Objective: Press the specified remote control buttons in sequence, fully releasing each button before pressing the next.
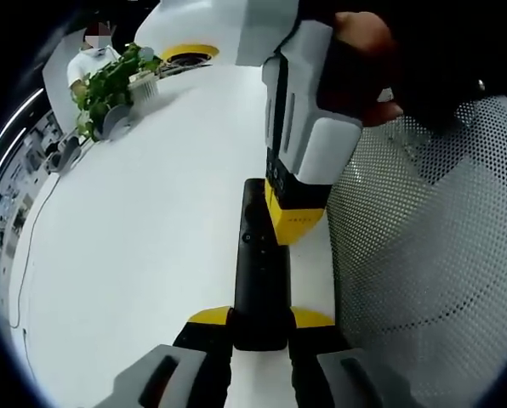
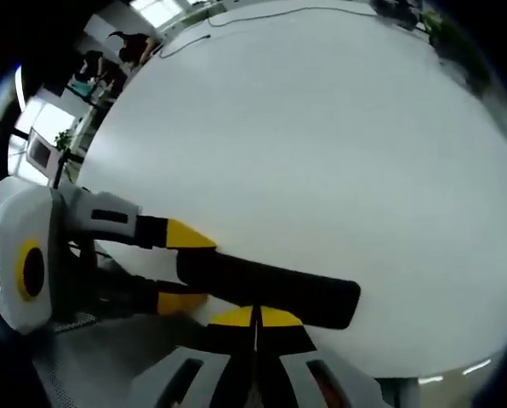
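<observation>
Seen in the left gripper view, from left to right: leafy green potted plant point(image 1: 109, 85) at upper left on the broad white table point(image 1: 151, 221); long black remote control point(image 1: 260, 272) at lower centre, clamped at its near end between the left gripper point(image 1: 260, 327)'s yellow-tipped jaws; right gripper point(image 1: 298, 223) descending from above, touching the remote's far end; white mesh chair back point(image 1: 432, 255) at right. In the right gripper view, jaws closed together, empty, just above the remote.

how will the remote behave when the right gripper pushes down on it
The remote looks like a stiff, flat bar, so it likely won't bend or roll. The left gripper clamps one end, so it should hold, though the smooth casing might slip slightly.
</observation>
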The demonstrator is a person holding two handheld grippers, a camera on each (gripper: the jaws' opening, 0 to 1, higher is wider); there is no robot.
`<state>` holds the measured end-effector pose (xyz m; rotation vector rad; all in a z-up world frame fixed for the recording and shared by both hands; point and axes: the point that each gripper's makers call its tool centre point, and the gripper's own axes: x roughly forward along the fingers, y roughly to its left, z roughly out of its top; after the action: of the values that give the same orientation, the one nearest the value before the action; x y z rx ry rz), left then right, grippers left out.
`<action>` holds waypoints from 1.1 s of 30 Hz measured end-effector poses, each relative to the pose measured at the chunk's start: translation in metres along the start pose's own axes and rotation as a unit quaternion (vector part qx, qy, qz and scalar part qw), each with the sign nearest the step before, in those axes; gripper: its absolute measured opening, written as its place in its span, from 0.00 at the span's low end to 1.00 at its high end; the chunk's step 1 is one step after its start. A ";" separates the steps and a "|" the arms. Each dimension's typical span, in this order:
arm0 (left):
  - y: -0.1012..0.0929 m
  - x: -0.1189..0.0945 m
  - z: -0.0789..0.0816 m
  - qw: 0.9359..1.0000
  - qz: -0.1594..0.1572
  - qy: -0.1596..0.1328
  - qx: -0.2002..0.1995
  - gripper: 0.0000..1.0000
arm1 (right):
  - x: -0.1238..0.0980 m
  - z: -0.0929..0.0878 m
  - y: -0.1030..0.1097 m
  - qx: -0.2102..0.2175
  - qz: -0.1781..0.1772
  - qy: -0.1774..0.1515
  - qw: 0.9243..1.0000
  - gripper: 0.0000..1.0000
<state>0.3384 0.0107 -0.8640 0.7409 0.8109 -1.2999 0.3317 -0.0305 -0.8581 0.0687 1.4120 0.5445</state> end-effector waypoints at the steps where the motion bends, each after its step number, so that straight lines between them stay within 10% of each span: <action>1: 0.000 0.000 0.000 1.000 -0.001 -0.001 -0.004 0.25 | 0.000 0.002 0.003 0.002 0.010 -0.006 1.000 0.00; 33: 0.003 0.001 0.000 1.000 -0.002 -0.002 -0.012 0.28 | 0.004 0.020 0.010 0.002 0.029 -0.047 0.998 0.00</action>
<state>0.3412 0.0108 -0.8650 0.7180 0.8234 -1.2936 0.3476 -0.0153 -0.8545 0.1385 1.3222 0.5791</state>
